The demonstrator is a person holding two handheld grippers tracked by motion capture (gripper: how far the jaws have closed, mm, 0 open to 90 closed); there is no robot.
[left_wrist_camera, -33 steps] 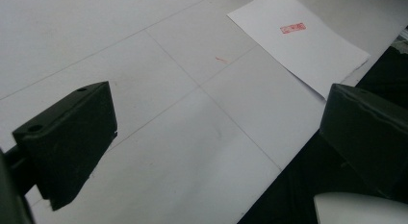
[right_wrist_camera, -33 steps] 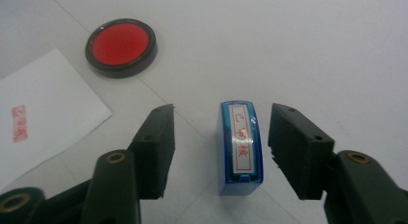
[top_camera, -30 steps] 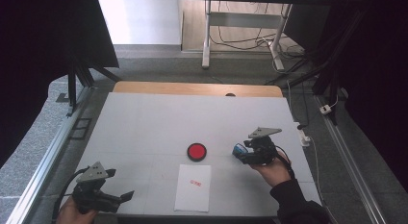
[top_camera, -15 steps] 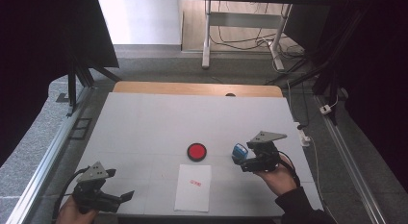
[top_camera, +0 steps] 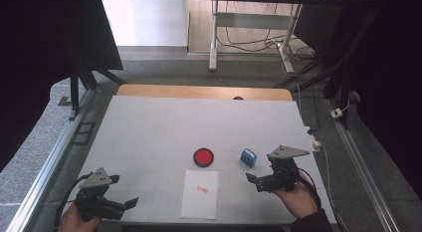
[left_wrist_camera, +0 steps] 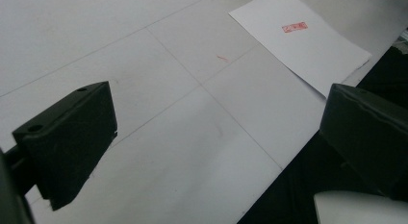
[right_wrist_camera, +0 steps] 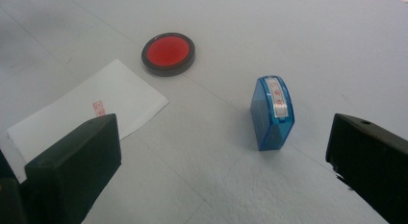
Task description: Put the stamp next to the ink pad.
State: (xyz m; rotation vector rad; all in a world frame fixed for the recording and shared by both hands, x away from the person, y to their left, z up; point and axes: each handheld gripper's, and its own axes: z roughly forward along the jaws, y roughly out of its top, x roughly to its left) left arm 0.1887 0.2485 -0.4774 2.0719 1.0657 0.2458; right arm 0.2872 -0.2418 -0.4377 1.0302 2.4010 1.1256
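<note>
A blue stamp [top_camera: 248, 157] [right_wrist_camera: 273, 113] stands free on the white table, just right of a round red ink pad [top_camera: 203, 157] [right_wrist_camera: 168, 52]. A white sheet of paper [top_camera: 200, 194] [right_wrist_camera: 86, 113] [left_wrist_camera: 298, 46] with a small red imprint lies near the front edge. My right gripper [top_camera: 254, 182] [right_wrist_camera: 225, 128] is open, drawn back a little nearer than the stamp. Its jaws have just been opening and nothing is between them. My left gripper [top_camera: 124, 190] [left_wrist_camera: 219, 104] is open and holds nothing, low over the front left corner.
The table's front edge [top_camera: 209, 223] runs just below both hands. A wooden strip [top_camera: 199, 91] borders the far side. Metal rails [top_camera: 50, 157] flank the table, and cables [top_camera: 318, 142] hang off the right side.
My right gripper let go of the blue stamp, opened wide and pulled back toward the near edge. The stamp stays on the table beside the ink pad. The left gripper has kept still.
</note>
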